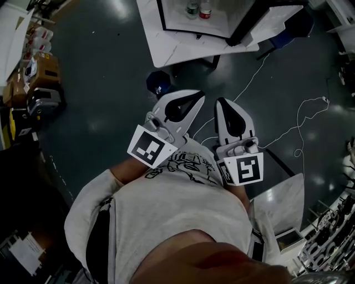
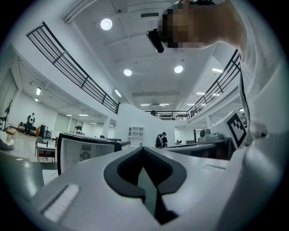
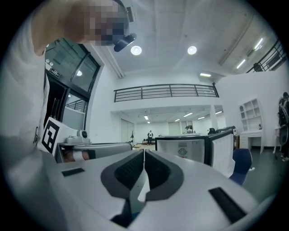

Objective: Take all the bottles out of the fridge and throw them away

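The white left claw [image 1: 197,96] and white right claw [image 1: 222,102] are clenched empty, well short of two small bottles [image 1: 192,9] in the far black-rimmed white fridge [image 1: 219,25]; reaching in unopened could topple them.

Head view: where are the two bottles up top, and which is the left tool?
Green bottle [image 1: 191,8]: head view, on its body.
Red bottle [image 1: 206,10]: head view, on its red band.
Left tool [image 1: 199,95]: head view, at its closed tips.
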`<state>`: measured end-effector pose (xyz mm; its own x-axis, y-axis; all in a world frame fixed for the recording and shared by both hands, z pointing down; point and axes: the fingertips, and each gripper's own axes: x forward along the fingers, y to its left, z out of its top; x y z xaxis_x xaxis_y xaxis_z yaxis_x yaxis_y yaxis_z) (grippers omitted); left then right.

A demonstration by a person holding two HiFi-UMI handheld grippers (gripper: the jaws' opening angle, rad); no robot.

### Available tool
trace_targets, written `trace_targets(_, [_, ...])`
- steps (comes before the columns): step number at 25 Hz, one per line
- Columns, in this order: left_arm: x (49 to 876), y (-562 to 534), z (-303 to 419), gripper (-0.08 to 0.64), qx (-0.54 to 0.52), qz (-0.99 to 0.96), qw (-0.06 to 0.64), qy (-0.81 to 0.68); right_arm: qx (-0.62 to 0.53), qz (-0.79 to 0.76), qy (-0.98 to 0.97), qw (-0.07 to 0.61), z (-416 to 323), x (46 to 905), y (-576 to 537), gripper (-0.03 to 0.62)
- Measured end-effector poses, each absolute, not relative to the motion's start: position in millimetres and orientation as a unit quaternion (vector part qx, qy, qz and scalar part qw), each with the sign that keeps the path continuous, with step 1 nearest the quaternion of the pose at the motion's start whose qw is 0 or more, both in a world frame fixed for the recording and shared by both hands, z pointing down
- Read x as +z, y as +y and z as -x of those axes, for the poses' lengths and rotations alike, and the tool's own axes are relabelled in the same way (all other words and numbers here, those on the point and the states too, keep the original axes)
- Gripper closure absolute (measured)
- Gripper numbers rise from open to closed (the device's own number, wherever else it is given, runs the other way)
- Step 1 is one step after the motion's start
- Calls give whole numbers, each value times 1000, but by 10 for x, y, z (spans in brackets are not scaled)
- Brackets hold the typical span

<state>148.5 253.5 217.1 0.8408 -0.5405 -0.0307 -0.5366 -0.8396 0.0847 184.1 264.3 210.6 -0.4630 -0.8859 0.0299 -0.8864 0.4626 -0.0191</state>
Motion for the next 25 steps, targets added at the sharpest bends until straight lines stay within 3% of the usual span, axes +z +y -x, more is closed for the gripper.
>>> trace_targets(25, [2196, 323, -952, 551, -33, -959, 50, -278, 12, -512, -858, 29, -1286, 2088, 422, 580])
